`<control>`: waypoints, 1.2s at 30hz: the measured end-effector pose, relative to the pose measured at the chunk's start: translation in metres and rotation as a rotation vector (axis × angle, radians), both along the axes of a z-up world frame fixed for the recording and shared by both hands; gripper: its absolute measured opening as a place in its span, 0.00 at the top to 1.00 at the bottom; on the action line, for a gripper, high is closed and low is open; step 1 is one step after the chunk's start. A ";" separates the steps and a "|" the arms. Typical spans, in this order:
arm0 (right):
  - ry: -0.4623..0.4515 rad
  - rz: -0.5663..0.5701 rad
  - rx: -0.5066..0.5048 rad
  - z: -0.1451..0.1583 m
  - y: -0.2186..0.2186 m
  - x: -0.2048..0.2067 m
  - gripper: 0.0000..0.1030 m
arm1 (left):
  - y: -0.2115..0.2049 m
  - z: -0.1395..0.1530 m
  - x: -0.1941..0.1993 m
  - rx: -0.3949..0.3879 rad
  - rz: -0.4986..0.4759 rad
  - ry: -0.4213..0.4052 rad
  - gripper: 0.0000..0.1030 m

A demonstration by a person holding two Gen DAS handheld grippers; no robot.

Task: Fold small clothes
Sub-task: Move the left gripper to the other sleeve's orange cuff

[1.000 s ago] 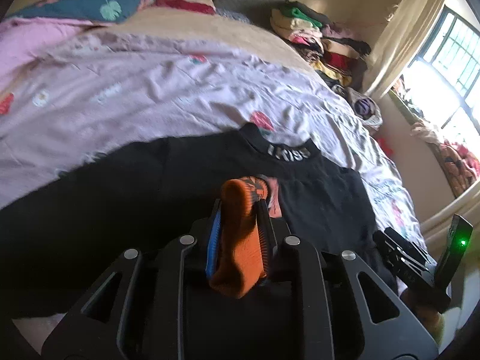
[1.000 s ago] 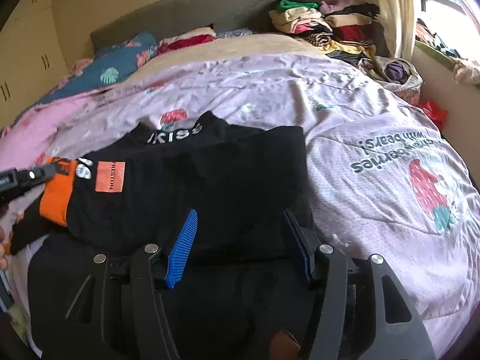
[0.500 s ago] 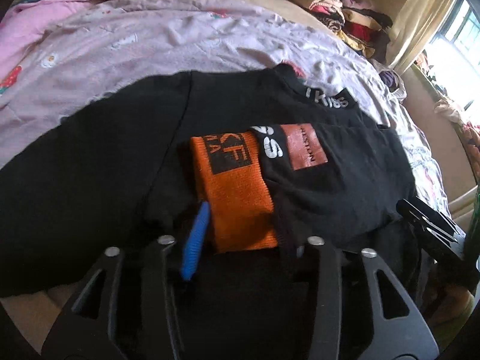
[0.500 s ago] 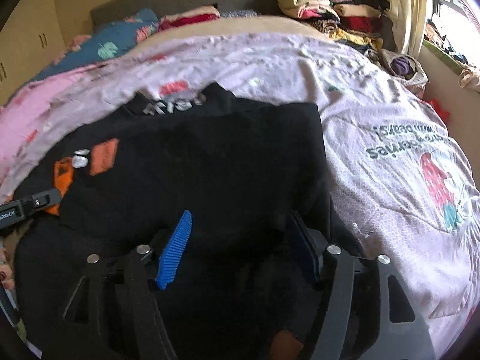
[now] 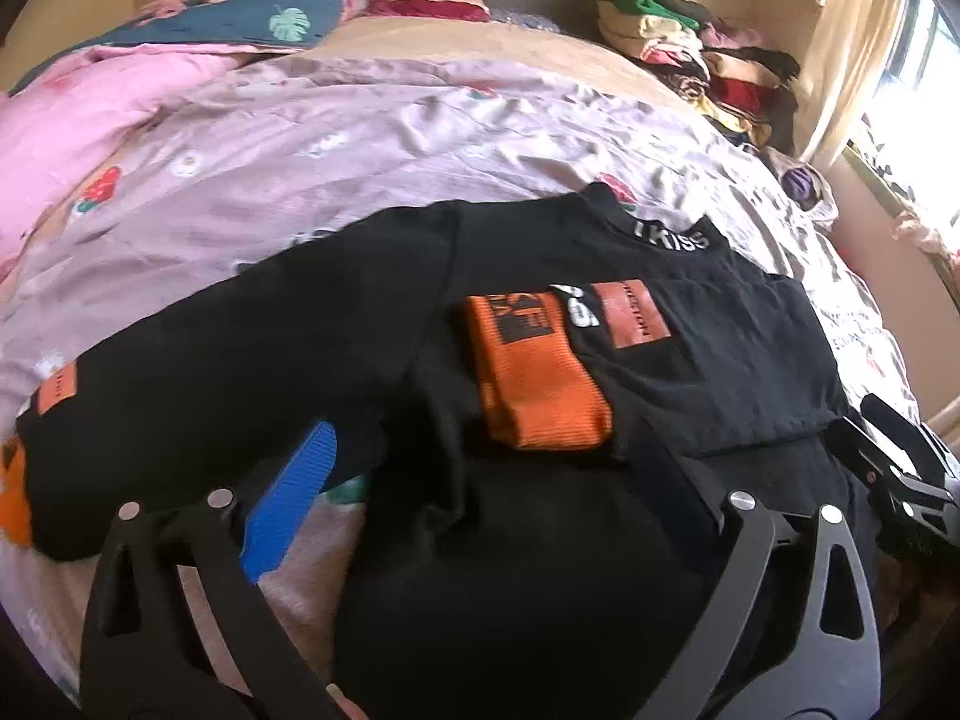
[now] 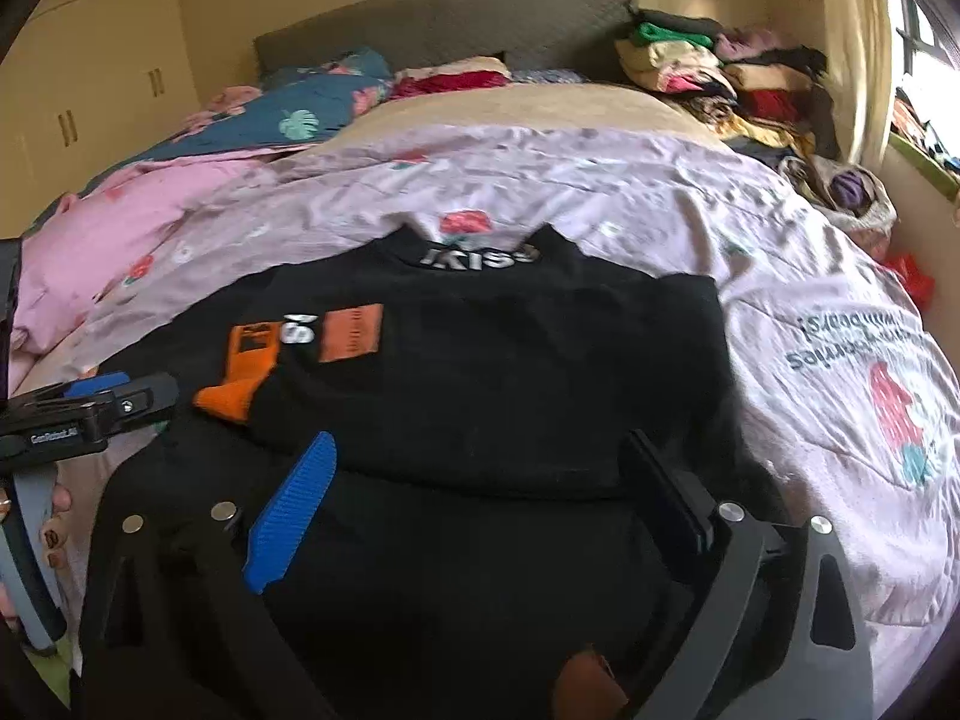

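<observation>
With one sleeve already laid across the chest of the black long-sleeved top (image 5: pixel 336 324), its orange cuff (image 5: pixel 540 384) lying flat near the middle of the garment on the lilac strawberry-print bedspread (image 5: pixel 360 138), the step in hand looks like the matching fold of the other sleeve. The left gripper (image 5: pixel 480 450) has just been opening and now stands spread wide with nothing pinched, only cloth lying under the gap; the right gripper (image 6: pixel 480 468) has likewise just been opening and stands spread and empty over the lower body of the top. The unfolded sleeve (image 5: pixel 150 396) stretches out to the left in the left wrist view, ending in a second orange cuff (image 5: pixel 15 504) at the picture's edge. To do this well, I would take that sleeve near its cuff, pinching only one layer, and carry it low across so it lies parallel to the first, without dragging the shoulder out of line. The folded cuff is loose, so any tug on the body could shift it.
</observation>
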State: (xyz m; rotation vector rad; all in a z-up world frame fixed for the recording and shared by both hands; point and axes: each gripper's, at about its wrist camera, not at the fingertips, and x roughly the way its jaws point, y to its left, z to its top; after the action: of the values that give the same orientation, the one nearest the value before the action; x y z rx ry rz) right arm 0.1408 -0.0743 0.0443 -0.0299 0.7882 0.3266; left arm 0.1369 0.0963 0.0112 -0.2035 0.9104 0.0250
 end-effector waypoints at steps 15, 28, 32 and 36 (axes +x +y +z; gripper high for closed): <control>-0.034 0.146 -0.035 0.012 0.069 -0.018 0.07 | 0.057 0.007 -0.038 -0.045 0.181 -0.015 0.09; -0.049 0.293 -0.066 0.021 0.132 -0.027 0.07 | 0.106 -0.001 -0.069 -0.074 0.334 -0.010 0.09; -0.028 0.324 -0.064 0.018 0.150 -0.028 0.07 | 0.120 -0.005 -0.078 -0.097 0.386 -0.007 0.09; -0.031 0.351 -0.073 0.018 0.167 -0.031 0.07 | 0.135 -0.012 -0.086 -0.103 0.437 0.009 0.09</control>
State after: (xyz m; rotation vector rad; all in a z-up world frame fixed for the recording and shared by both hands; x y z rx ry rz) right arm 0.1098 0.0929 0.0625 -0.2435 0.7631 0.6282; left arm 0.0511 0.2312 -0.0010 -0.4957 0.8624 0.3848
